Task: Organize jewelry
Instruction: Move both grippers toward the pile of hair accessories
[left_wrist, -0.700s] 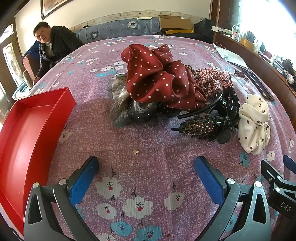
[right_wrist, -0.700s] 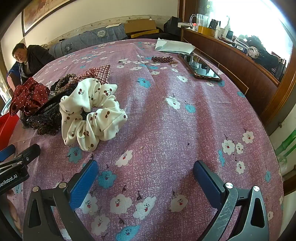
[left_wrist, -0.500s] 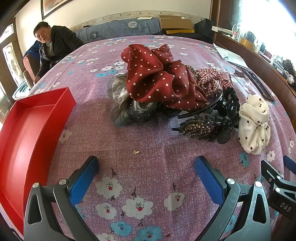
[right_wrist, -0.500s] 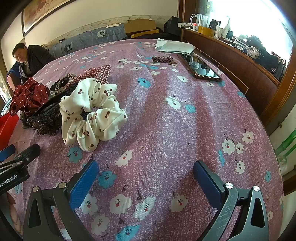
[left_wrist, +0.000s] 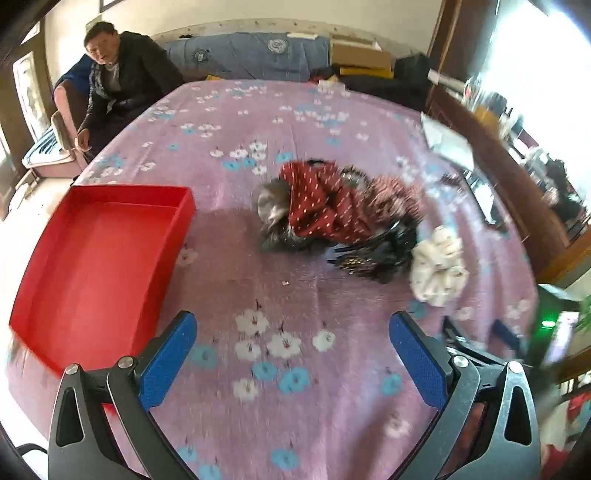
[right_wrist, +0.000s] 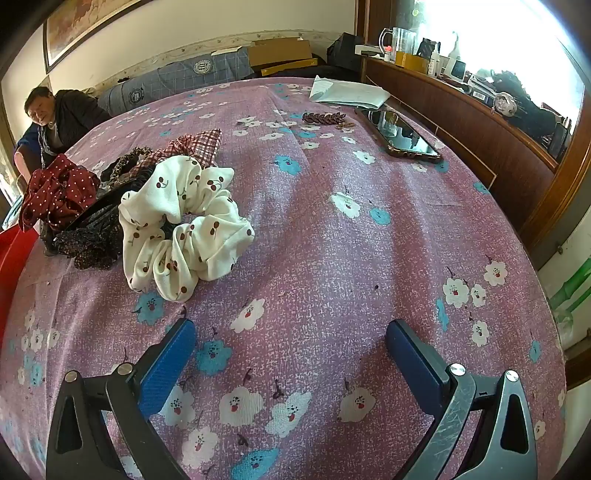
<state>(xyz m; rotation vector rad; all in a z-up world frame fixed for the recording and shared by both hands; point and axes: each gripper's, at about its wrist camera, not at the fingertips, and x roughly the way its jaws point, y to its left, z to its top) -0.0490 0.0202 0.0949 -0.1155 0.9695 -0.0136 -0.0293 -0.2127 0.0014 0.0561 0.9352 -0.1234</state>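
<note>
A pile of hair accessories lies on the purple flowered cloth: a dark red polka-dot scrunchie (left_wrist: 321, 206), a black beaded clip (left_wrist: 373, 254) and a white cherry-print scrunchie (left_wrist: 437, 267). The white scrunchie (right_wrist: 184, 225) sits nearest my right gripper, with the red one (right_wrist: 55, 192) and a plaid one (right_wrist: 195, 144) behind it. An empty red tray (left_wrist: 96, 258) lies left of the pile. My left gripper (left_wrist: 291, 354) is open and empty, raised well back from the pile. My right gripper (right_wrist: 291, 354) is open and empty, low over the cloth right of the white scrunchie.
A phone (right_wrist: 399, 133), a small braided clip (right_wrist: 325, 119) and white papers (right_wrist: 347, 94) lie at the far right of the bed. A wooden ledge (right_wrist: 480, 140) runs along the right. A person (left_wrist: 114, 70) sits at the far left.
My left gripper has pulled up and back, so the pile and tray look smaller and farther, with motion blur. The right gripper has stayed put.
</note>
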